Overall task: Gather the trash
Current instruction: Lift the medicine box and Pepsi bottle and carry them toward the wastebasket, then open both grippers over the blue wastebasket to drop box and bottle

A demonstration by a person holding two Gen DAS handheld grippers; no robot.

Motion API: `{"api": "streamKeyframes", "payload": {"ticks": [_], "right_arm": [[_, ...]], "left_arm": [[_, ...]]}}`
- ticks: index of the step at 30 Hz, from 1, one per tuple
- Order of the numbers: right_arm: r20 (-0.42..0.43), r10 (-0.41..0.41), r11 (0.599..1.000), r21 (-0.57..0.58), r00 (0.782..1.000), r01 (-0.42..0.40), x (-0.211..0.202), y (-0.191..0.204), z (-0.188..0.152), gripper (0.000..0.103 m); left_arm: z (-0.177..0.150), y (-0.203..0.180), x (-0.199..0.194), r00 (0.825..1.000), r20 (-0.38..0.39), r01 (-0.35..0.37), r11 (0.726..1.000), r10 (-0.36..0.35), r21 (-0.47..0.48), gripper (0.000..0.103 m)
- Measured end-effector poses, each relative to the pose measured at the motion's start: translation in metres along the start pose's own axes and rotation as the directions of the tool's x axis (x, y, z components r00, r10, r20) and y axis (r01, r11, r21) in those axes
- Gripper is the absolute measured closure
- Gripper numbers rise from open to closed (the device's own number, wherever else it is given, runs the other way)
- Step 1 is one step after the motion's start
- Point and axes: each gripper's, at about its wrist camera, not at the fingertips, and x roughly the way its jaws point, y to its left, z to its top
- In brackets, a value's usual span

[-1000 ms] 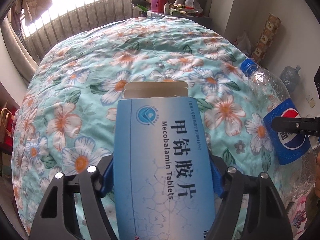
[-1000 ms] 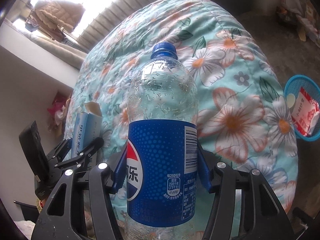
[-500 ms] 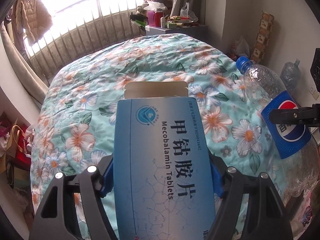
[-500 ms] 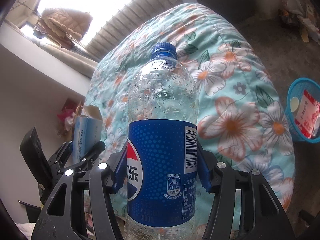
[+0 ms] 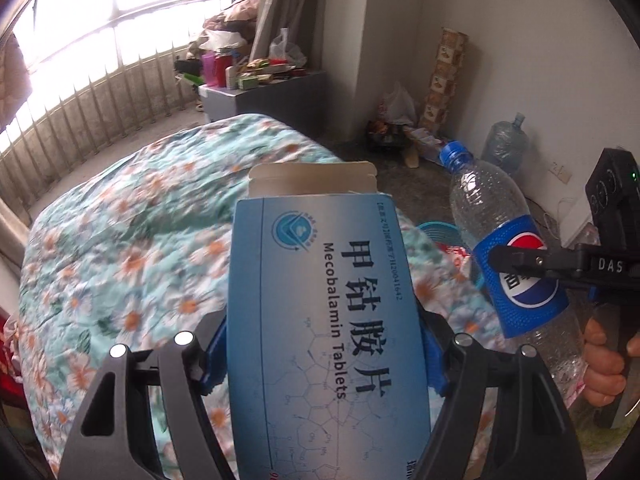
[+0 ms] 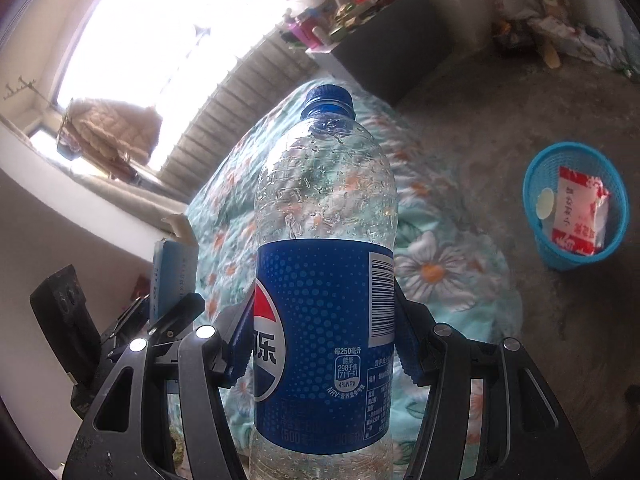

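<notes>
1. Left wrist view: your left gripper [image 5: 324, 360] is clamped on the tablet box [image 5: 324, 320], carried above the bed [image 5: 120, 240]. The basket [image 5: 438, 230] only peeks out at 2 o'clock.
2. Right wrist view: your right gripper [image 6: 320, 344] grips the bottle [image 6: 324, 280]. The basket [image 6: 538, 236] shows fully at 3 o'clock, a wrapper [image 6: 580, 212] inside. Next, I judge: carry both over it and release.

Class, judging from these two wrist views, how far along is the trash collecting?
Done: a red-and-white packet already lies in the blue basket on the floor. In hand: left gripper clamps the tablet box; right gripper clamps the Pepsi bottle. Left: dropping both into the basket.
</notes>
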Motion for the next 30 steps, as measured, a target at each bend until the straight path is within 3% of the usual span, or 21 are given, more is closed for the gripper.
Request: {"api": "streamKeyframes", "payload": {"ticks": [4,8,12,17,20,26,30], "right_arm": [[0.071,0.007,0.997,0.077,0.997,-0.012,-0.022,-0.029,0.005,0.047],[0.12,0.002,0.99,0.139,0.993,-0.019,-0.037,-0.058,0.009,0.047],[0.155,-0.052,0.978,0.21,0.987,0.019,-0.05,-0.097,0.013,0.047],[0.203,-0.198,0.918,0.381,0.959,0.109,-0.074,-0.178,0.017,0.047],[0.151,-0.268,0.861,0.481,0.952,0.166,-0.074,-0.23,0.011,0.047],[0.063,-0.264,0.807,0.561,0.963,0.184,-0.039,-0.289,0.01,0.047],[0.065,-0.224,0.802,0.58,0.972,0.146,-0.012,-0.325,0.043,0.043]], "left_arm": [[0.03,-0.037,0.022,0.998,-0.015,0.064,0.995,-0.063,0.076,0.03],[0.054,-0.065,0.05,0.988,-0.068,0.143,0.986,-0.137,0.086,0.03],[0.071,-0.093,0.083,0.978,-0.116,0.187,0.977,-0.175,0.1,0.03],[0.097,-0.141,0.155,0.931,-0.259,0.281,0.958,-0.258,0.055,0.03],[0.106,-0.173,0.204,0.906,-0.328,0.301,0.952,-0.266,0.058,0.03],[0.11,-0.231,0.299,0.857,-0.461,0.304,0.948,-0.231,0.091,0.029],[0.125,-0.253,0.346,0.848,-0.464,0.311,0.949,-0.255,0.048,0.024]]}}
